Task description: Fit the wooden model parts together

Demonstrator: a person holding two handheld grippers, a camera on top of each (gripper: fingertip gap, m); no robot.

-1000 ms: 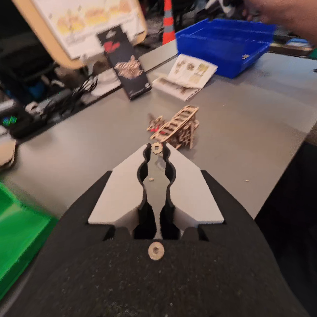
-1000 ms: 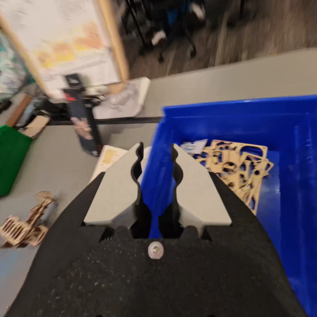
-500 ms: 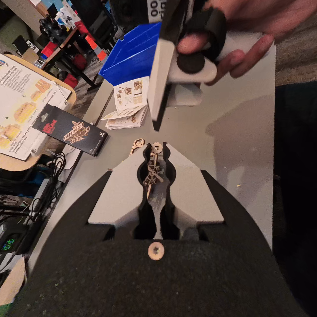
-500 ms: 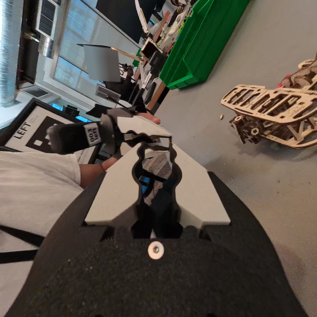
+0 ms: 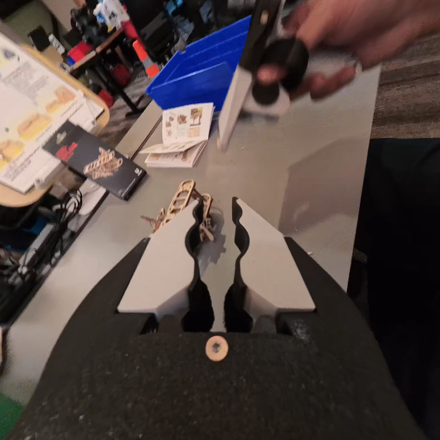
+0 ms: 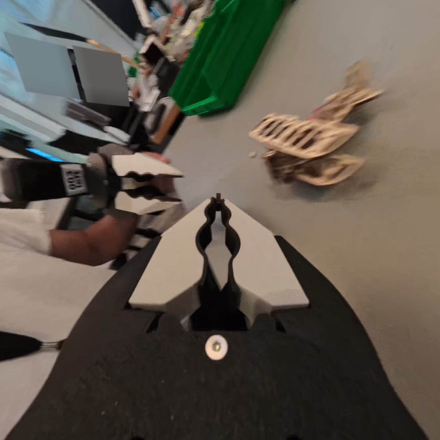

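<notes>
The wooden model plane point(image 5: 181, 202) lies on the grey table point(image 5: 309, 190), partly behind my left finger; it also shows blurred in the right wrist view point(image 6: 307, 142). My left gripper point(image 5: 215, 202) is open and empty just above and beside the model. My right gripper point(image 6: 217, 202) is shut on a small wooden part point(image 6: 217, 197), seen edge-on at the fingertips. The right gripper point(image 5: 223, 142) is held by a hand above the table beyond the model. The left gripper point(image 6: 181, 188) shows open to the left in the right wrist view.
A blue bin point(image 5: 202, 71) stands at the far end with an open booklet point(image 5: 183, 138) in front of it. A black box point(image 5: 95, 159) lies at the left table edge. A green bin point(image 6: 226, 59) stands beyond the model. The table's right edge is close.
My left gripper held a small wooden gear and has now opened. My right gripper came over from the blue bin, closed, and now grips a small part at its tips.
</notes>
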